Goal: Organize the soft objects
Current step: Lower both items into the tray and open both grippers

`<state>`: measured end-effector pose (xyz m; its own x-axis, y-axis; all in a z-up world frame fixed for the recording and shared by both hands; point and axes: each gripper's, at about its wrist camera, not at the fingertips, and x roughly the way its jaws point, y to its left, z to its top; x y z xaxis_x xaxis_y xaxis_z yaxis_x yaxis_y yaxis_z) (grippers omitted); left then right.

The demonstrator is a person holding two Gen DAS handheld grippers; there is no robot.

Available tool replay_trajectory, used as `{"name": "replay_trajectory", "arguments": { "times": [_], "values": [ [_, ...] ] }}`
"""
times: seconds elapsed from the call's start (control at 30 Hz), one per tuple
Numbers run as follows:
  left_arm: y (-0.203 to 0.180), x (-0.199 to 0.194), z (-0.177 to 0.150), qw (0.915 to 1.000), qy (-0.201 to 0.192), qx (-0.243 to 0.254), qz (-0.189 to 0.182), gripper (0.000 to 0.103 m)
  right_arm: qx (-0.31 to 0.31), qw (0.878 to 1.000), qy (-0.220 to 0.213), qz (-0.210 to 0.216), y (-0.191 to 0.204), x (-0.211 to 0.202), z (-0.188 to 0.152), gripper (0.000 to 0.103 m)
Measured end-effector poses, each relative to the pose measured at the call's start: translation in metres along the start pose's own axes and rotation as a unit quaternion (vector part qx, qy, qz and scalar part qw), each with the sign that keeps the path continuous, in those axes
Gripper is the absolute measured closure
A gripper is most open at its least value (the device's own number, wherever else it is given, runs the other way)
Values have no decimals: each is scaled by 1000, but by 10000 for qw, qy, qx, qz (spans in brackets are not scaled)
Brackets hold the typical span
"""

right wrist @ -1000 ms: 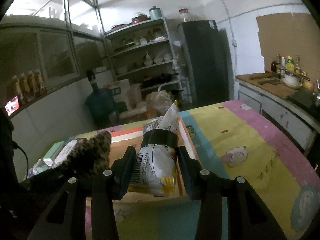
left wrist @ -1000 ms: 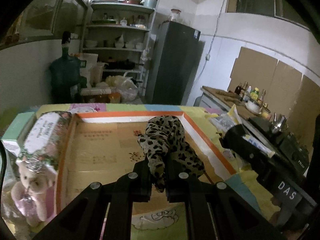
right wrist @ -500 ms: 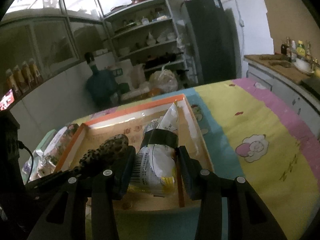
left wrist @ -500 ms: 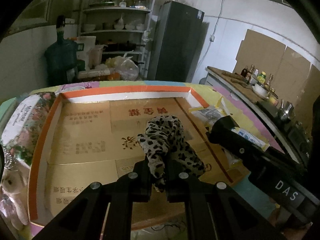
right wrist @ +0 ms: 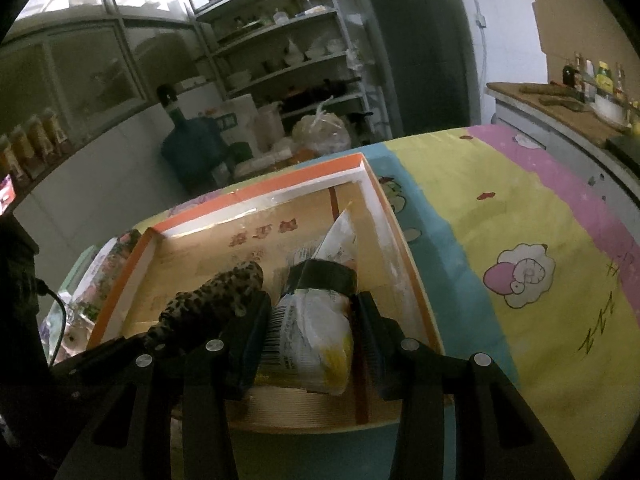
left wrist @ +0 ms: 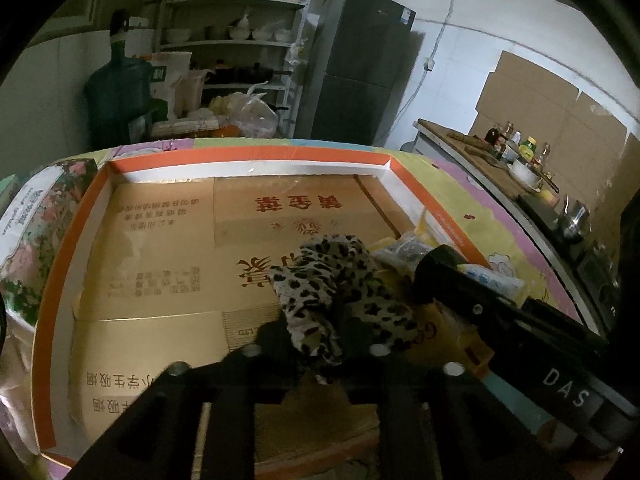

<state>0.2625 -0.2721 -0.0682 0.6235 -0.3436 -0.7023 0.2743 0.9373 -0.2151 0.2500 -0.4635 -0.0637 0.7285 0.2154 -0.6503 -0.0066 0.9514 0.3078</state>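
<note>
The left gripper (left wrist: 316,344) is spreading its jaws, with the leopard-print cloth (left wrist: 340,292) lying slack between them on the floor of the orange-rimmed cardboard box (left wrist: 248,151); its fingers no longer look pressed against the fabric. Just beside it, the right gripper (right wrist: 312,336) is easing its jaws apart around a white snack bag (right wrist: 310,320), which is sitting in the box's right side. Farther off, a flowered package (left wrist: 28,232) is leaning at the box's left wall.
</note>
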Motion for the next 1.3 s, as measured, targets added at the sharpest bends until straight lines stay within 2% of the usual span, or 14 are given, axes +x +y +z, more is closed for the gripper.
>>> {"name": "replay_trajectory", "arguments": {
  "times": [0.07,0.17,0.5,0.77,1.07,1.17,1.3],
  "values": [
    [1,-1,-1,10000,-23,-25,8,60,23,10000,-18,28,-1,-1,-1,56],
    [2,-1,0,10000,-41,-50,26,48,37,9999,-110,14,-1,-5,-1,56],
    [-1,-7,1,9998,-145,56,129,40,40,9998,-191,33,0,-10,-1,55],
    [-5,-20,0,9988,-375,170,264,31,27,9993,-363,20,2,-23,-1,55],
    [-8,-39,1,9971,-629,277,312,26,32,9984,-567,41,7,-40,-3,55],
    [-7,-47,2,9962,-760,302,298,19,63,9976,-683,85,9,-49,-3,47],
    [-7,-58,3,9945,-940,350,291,16,87,9965,-825,80,13,-59,-4,43]
  ]
}}
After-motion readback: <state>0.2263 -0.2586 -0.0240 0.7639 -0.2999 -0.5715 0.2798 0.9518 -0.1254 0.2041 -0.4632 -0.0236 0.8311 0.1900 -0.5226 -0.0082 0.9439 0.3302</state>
